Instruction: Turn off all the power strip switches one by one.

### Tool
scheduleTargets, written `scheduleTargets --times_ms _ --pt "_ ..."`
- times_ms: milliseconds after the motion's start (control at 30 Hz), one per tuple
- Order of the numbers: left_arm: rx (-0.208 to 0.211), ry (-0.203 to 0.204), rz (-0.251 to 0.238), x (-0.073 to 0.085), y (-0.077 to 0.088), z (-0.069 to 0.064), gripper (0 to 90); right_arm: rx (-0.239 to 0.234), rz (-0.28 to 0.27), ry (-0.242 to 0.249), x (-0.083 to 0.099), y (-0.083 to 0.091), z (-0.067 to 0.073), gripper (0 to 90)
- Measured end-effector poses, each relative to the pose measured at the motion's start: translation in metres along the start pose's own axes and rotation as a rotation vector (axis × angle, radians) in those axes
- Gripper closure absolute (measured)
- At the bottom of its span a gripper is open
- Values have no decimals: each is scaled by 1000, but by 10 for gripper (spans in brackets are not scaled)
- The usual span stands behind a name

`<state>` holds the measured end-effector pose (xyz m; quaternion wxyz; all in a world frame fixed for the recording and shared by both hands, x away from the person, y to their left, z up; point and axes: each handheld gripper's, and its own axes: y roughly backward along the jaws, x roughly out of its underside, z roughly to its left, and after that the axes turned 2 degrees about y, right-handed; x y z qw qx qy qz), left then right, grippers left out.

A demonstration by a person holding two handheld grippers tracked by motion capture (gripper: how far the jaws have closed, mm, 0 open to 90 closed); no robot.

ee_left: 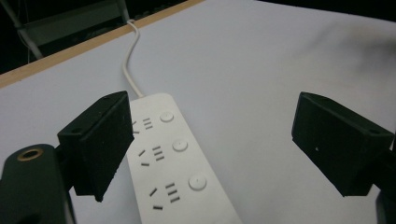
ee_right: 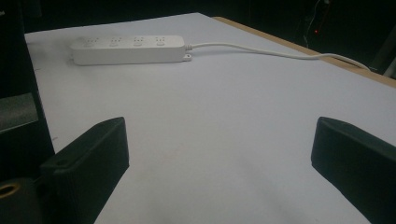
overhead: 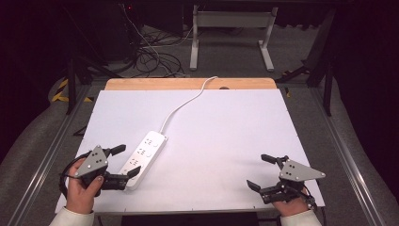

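A white power strip [overhead: 145, 153] [ee_left: 175, 163] [ee_right: 128, 48] lies on the white table top [overhead: 221, 141], left of centre, with several sockets and round buttons. Its white cable [overhead: 183, 104] [ee_left: 130, 60] [ee_right: 261, 50] runs to the table's far edge. My left gripper [overhead: 125, 162] [ee_left: 210, 144] is open at the strip's near end, one jaw beside the strip's left side, the other out over bare table. My right gripper [overhead: 261, 171] [ee_right: 219, 158] is open near the front right corner, with nothing between its jaws.
A wooden strip [overhead: 188, 84] borders the table's far edge. Beyond it stand a white metal frame [overhead: 230, 28] and tangled cables [overhead: 150, 56] on the floor. Metal rails [overhead: 348, 160] run along both sides of the table.
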<state>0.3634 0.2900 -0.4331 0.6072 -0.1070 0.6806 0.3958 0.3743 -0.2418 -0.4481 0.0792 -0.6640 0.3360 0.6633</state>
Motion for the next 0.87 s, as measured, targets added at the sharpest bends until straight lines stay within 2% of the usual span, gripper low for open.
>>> scheduleTargets --times_ms 67,167,367,433,467,533,667,767,867 --pt "4 6 -2 9 3 1 111 1 1 -1 0 0 0 46" --pt "-11 11 2 21 8 0 111 0 1 -3 0 0 0 46" --pt "-9 66 -5 43 14 -2 99 0 2 1 0 -1 0 46" --pt "-31 46 8 48 14 -1 99 -1 4 2 0 -1 0 46" --pt "-37 49 11 50 15 -1 99 -1 5 3 0 -1 0 46" --pt "-35 52 1 53 17 0 99 -2 8 -2 0 -1 0 46" --pt "-30 42 25 53 18 -1 99 -4 12 -3 1 -1 -1 46" --pt "-52 36 23 52 18 -2 98 -6 15 -3 1 -2 -1 46" --pt "-44 89 32 51 19 -2 80 -11 26 -11 1 -3 -1 46"
